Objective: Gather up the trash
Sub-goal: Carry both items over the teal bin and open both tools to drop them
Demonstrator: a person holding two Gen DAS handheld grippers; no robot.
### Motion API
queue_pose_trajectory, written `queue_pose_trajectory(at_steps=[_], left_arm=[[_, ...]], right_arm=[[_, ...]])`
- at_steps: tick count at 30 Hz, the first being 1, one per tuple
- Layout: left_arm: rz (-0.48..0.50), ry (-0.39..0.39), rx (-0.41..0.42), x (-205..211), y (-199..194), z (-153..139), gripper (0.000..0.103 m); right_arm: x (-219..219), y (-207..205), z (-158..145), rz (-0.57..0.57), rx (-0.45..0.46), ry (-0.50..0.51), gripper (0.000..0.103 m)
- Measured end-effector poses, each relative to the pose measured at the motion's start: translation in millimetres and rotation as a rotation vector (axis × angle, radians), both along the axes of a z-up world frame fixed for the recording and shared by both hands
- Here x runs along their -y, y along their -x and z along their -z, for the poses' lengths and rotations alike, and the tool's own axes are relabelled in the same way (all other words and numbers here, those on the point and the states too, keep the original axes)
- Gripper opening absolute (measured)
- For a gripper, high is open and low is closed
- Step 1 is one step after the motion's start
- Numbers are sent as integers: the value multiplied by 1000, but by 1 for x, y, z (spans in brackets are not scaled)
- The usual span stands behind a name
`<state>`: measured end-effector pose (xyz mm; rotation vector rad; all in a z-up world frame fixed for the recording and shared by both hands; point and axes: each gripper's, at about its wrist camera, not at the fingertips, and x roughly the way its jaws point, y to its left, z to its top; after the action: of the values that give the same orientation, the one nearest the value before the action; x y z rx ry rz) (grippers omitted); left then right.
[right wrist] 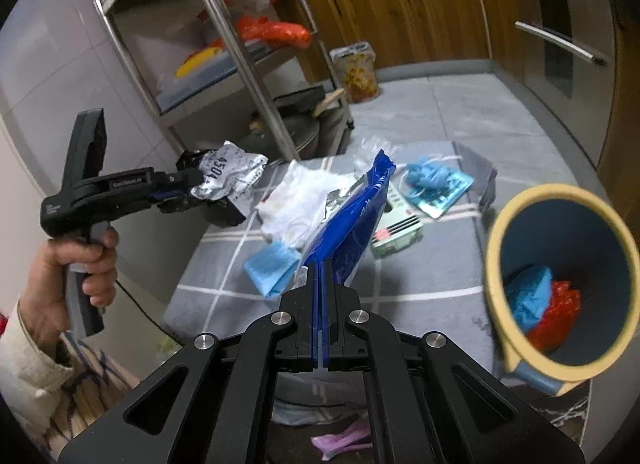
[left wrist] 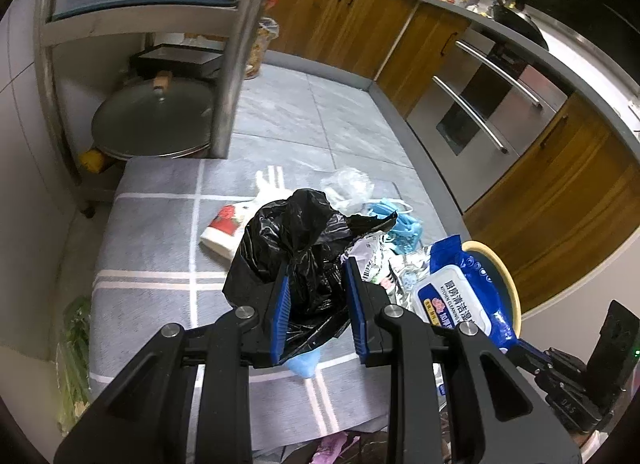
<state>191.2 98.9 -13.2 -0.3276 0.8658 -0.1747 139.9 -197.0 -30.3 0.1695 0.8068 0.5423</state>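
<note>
My left gripper is shut on a crumpled black plastic bag, with a silver printed wrapper bunched at its right finger; it shows held in the air in the right wrist view. My right gripper is shut on a blue wet-wipe pack, seen from the left wrist, lifted beside the blue bin with a cream rim. The bin lies tilted and holds blue and red trash. Trash lies on the grey checked mat: white bag, blue glove, blue mask packet, small box.
A metal shelf rack with a lidded pan stands at the far left. Wooden cabinets and an oven line the back and right. A paper cup and clear plastic lie on the mat. A pink scrap lies near the front edge.
</note>
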Motion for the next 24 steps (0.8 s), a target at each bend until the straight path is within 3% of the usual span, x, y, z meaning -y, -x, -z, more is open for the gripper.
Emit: queue_pose_trajectory(at_steps=[9,24], left_arm=[[90,-5,16,54,-15,-10,26],[306,-39,13,196,-33,-10,26]], right_arm=[[43,3,-11,89,46,-8,2],[132,8,0,284,40,-16,2]])
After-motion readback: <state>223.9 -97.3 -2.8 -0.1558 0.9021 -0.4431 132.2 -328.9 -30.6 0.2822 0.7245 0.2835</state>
